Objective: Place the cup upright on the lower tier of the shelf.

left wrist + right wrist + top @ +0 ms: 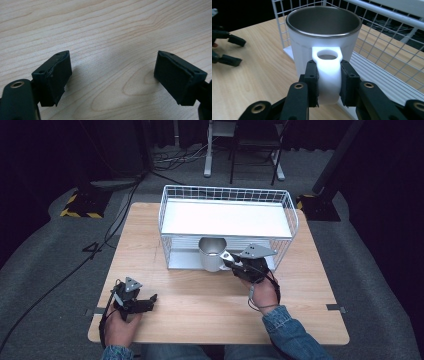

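High view
Table: pale wood top (pixel 200 310) on a grey carpet, with dark stands and cables behind
Rack: white wire rack (pixel 227 195) at the far middle of the table, a flat white shelf across its top and a lower level open toward the person
Mug: white mug (pixel 212 257) with a metal inside, upright at the open front of the rack's lower level, at the edge of the bottom tray
Right gripper: right gripper (pixel 231 262) reaches in from the right and meets the mug's right side; the hand behind it sits over the table near the rack
Left gripper: left gripper (pixel 150 301) low over the near left of the table, well apart from mug and rack, jaws pointing right

Left gripper view
Jaws: stand wide apart, one at each side of the picture, nothing between them
Surface: bare wood grain of the table (pixel 110 37) below and ahead

Right gripper view
Jaws: clamped on the mug's handle (pixel 328 75), one pad pressed to each flat side of it, the grip narrow
Mug: mug (pixel 322 37) upright just beyond the pads, metal rim and grey inside facing up
Rack: white wires (pixel 387 50) rise behind and to the right of the mug, slatted tray beneath
Left gripper: left gripper (pixel 230 50) shows far off at the left edge, above the table, its two black jaws spread
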{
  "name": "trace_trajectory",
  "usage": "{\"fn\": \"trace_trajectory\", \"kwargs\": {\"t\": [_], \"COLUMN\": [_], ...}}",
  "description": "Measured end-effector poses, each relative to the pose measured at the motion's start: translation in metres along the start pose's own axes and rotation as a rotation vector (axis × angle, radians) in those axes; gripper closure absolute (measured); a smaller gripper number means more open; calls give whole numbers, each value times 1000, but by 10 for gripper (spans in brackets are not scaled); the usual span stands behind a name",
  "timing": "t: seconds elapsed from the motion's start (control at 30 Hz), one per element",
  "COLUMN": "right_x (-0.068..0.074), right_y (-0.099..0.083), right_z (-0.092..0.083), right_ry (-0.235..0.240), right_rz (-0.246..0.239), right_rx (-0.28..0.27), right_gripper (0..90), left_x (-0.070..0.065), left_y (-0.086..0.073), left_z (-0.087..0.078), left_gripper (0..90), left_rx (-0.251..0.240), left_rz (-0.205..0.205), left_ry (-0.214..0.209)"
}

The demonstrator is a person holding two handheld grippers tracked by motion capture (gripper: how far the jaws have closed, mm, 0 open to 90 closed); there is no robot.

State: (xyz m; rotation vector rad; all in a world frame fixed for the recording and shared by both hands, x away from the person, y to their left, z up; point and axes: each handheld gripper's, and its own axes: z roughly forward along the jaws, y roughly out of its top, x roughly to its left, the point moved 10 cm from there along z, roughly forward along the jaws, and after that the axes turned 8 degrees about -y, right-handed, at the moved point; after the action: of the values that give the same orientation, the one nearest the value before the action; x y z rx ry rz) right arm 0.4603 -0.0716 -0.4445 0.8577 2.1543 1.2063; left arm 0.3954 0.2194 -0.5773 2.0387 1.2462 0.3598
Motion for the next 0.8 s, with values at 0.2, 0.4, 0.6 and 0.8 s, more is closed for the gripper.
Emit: {"fn": "trace_trajectory", "kwargs": {"t": [0.2, 0.4, 0.6, 0.8], "right_x": [-18, -31, -39, -45], "right_y": [-3, -5, -10, -18], "right_z": [11, 19, 29, 37], "right_ry": [-52, -98, -134, -163], "right_rz": [35, 58, 64, 75], "right_rx": [1, -7, -8, -4], "right_gripper": [715, 715, 715, 715], "left_x": [0, 0, 0, 0], "left_y": [0, 0, 0, 0], "left_z": [0, 0, 0, 0], "left_gripper": [150, 149, 150, 150], "left_rx": [-1, 0, 0, 0], "left_rz": [1, 1, 1, 1], "left_ry": [0, 1, 1, 1]}}
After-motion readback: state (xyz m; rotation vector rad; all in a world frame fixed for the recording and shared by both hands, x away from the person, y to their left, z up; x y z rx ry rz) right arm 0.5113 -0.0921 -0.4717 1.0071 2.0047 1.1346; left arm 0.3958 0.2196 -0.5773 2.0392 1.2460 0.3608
